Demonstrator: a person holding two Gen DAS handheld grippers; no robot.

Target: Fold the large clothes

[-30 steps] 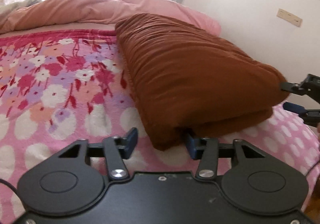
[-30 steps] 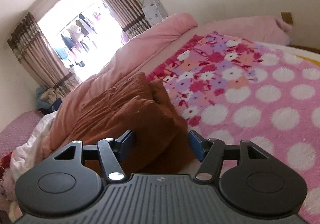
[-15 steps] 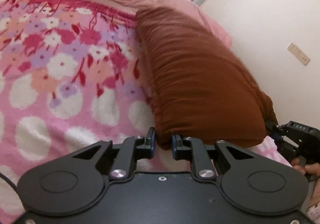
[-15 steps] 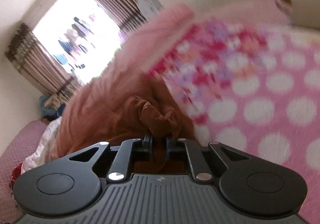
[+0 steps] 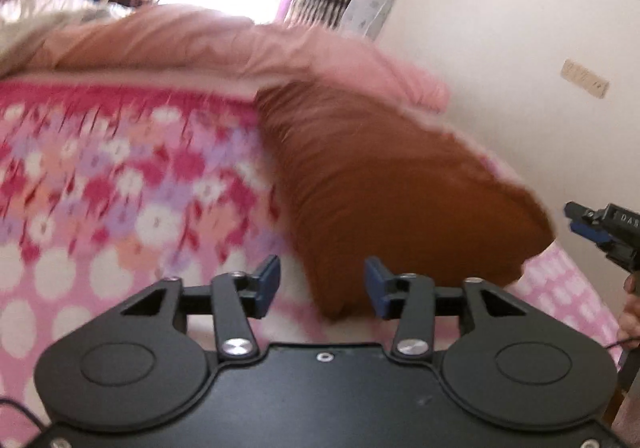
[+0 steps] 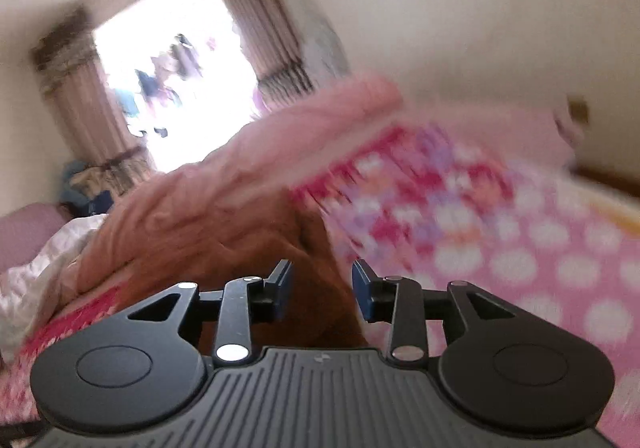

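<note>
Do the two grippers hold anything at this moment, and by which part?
Nothing is held. The left gripper and right gripper are both open near the folded brown fabric garment.

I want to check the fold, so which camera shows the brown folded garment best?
The left wrist view: the brown folded garment lies nearly whole on the pink blanket. The right wrist view catches only one blurred end behind the open right gripper.
</note>
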